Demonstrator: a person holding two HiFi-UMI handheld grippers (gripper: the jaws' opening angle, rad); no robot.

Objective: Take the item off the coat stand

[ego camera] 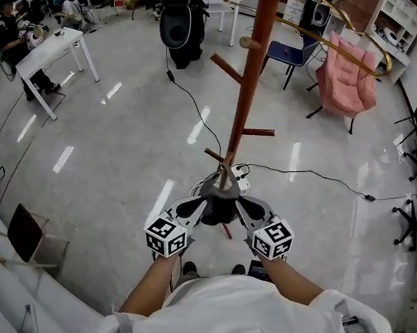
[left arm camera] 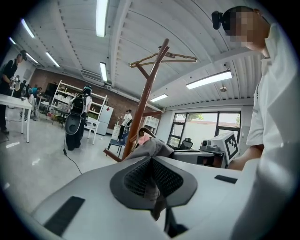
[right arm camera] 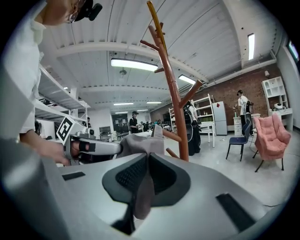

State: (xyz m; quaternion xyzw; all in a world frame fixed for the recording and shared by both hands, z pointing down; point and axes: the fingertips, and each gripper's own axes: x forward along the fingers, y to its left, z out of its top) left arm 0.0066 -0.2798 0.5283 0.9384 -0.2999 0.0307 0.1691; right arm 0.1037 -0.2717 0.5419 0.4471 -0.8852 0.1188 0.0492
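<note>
The grey cloth [ego camera: 220, 197] hangs between my two grippers, low down beside the trunk of the coat stand [ego camera: 255, 73], bunched into a soft hump in front of me. My left gripper [left arm camera: 151, 179] is closed on one edge of it: in the left gripper view a fold of the fabric is pinched between the dark ribbed pads and a tongue of it hangs out below them. My right gripper [right arm camera: 146, 177] is clamped on the other edge the same way, with a strip of grey cloth pressed between its pads and drooping underneath. The two grippers point toward each other across the cloth, which spans the short gap between them. In the right gripper view the cloth rises to a small peak just beside a low peg [right arm camera: 171, 136] of the stand; I cannot tell whether it is hooked on that peg or only next to it. The reddish-brown stand leans up and away from me, with a wooden hanger [left arm camera: 165, 58] across its top. At its foot a white power strip [ego camera: 238, 173] and its black cable lie on the glossy floor [ego camera: 133, 126]. Farther off stand a pink armchair [ego camera: 344, 78], a black golf bag [ego camera: 179, 19] and a white table [ego camera: 48, 55].
</note>
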